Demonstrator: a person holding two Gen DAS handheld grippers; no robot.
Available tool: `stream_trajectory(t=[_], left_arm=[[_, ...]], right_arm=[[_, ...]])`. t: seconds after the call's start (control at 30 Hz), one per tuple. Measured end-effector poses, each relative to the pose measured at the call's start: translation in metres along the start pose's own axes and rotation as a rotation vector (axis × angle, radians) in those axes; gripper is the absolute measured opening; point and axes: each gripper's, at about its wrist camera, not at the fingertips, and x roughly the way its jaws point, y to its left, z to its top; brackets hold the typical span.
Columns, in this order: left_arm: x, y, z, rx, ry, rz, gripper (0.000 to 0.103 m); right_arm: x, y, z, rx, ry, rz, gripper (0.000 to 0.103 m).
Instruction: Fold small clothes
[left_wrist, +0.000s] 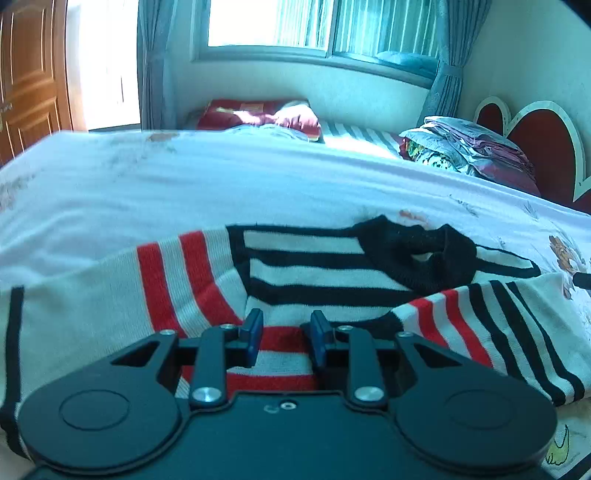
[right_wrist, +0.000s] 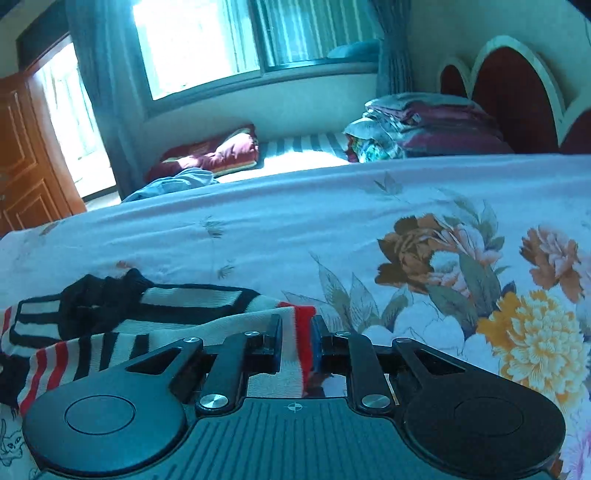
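STATUS: I judge fold partway | striped sweater (left_wrist: 314, 273) on bed (left_wrist: 221, 184), both sleeves turned inward | left tongs (left_wrist: 286, 338) spread above hem, gripping nothing | right tongs (right_wrist: 295, 345) pinching sleeve edge | REMAINING: lay sleeve flat, fold body.

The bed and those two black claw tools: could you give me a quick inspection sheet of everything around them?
Surface: bed with a pale floral bedspread.
Job's things: a striped sweater, white with black and red stripes and a black collar, lying partly folded.
Clutter: a stack of folded bedding by the headboard; a dark red cushion under the window.
Grippers: left gripper open above the sweater, nothing between its pads; right gripper shut on a red-edged fold of the sweater.
Cables: nothing seen.
Surroundings: window with blue curtains, wooden door, red heart-shaped headboard.
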Motion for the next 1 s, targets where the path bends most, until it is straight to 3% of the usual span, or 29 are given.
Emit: stream_trajectory(t=[0.1,0.2,0.27,0.33,0.4,0.47,0.57,0.73,0.8,0.87,0.93,1.0], left_arm=[[0.006,-0.035,0.005,0.085,0.035,-0.098,0.028],[0.023,-0.066,0.0,0.143,0.069,-0.121,0.028],[0.032,-0.073,-0.005,0.159,0.083,-0.093,0.029],[0.037,-0.064,-0.008,0.144,0.092,-0.061,0.029],[0.036,-0.051,-0.009,0.13,0.098,-0.042,0.029],[0.035,-0.041,-0.011,0.114,0.103,-0.074,0.029],[0.036,-0.043,-0.01,0.134,0.103,-0.069,0.029],[0.028,-0.057,-0.004,0.166,0.087,-0.042,0.028],[0.017,-0.065,-0.004,0.174,0.066,-0.086,0.03],[0.015,-0.075,-0.009,0.184,0.081,-0.131,0.031],[0.025,-0.085,-0.018,0.226,0.127,-0.12,0.033],[0.028,-0.086,-0.022,0.234,0.125,-0.113,0.034]], right_arm=[[0.01,0.029,-0.001,-0.089,0.034,0.074,0.017],[0.016,0.072,-0.012,-0.236,0.05,0.172,0.017],[0.021,0.092,-0.02,-0.306,0.061,0.205,0.017],[0.029,0.091,-0.022,-0.335,0.047,0.12,0.017],[0.038,0.059,-0.015,-0.227,0.041,0.0,0.017],[0.049,0.016,-0.007,-0.115,0.067,-0.103,0.017],[0.055,-0.008,-0.003,-0.059,0.1,-0.05,0.017],[0.045,0.009,0.002,-0.16,0.106,-0.092,0.017],[0.025,0.017,0.001,-0.157,0.081,-0.057,0.017],[0.013,0.026,-0.007,-0.153,0.104,-0.028,0.017],[0.01,0.035,-0.024,-0.154,0.162,-0.016,0.017],[0.004,0.038,-0.039,-0.17,0.143,-0.048,0.017]])
